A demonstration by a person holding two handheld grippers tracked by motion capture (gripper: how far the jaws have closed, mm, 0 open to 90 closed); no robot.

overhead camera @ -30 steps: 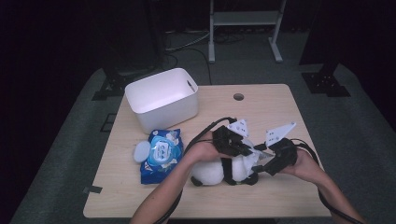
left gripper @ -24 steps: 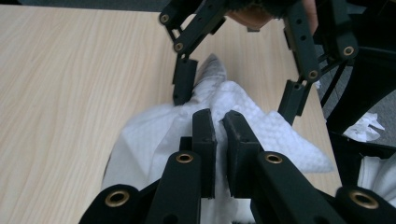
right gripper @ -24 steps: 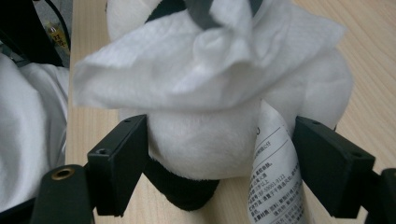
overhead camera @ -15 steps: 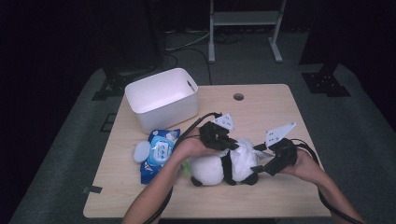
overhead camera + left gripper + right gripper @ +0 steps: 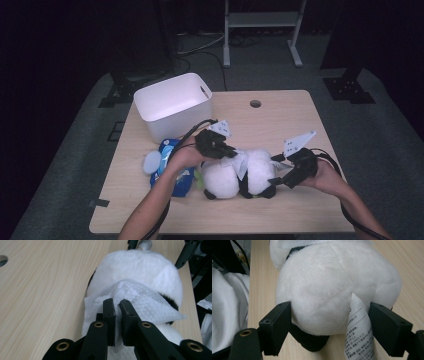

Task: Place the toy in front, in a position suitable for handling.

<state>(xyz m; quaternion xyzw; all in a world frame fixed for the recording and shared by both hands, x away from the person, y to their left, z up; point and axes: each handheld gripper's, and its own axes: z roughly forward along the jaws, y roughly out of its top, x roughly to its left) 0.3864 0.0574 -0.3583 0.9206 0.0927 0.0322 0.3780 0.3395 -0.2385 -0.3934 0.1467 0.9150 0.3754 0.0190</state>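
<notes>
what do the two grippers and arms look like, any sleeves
Both grippers, left and right, are black with two flat black jaws and brass-coloured rivets at the joints. Each carries a grey three-cornered plate on top and trails a black cable. The forearms are bare, with no sleeves.

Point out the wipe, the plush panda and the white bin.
wipe (image 5: 140,298), left gripper view, its middle.
plush panda (image 5: 324,290), right gripper view, its white body.
white bin (image 5: 172,112), high view, its front wall.
</notes>
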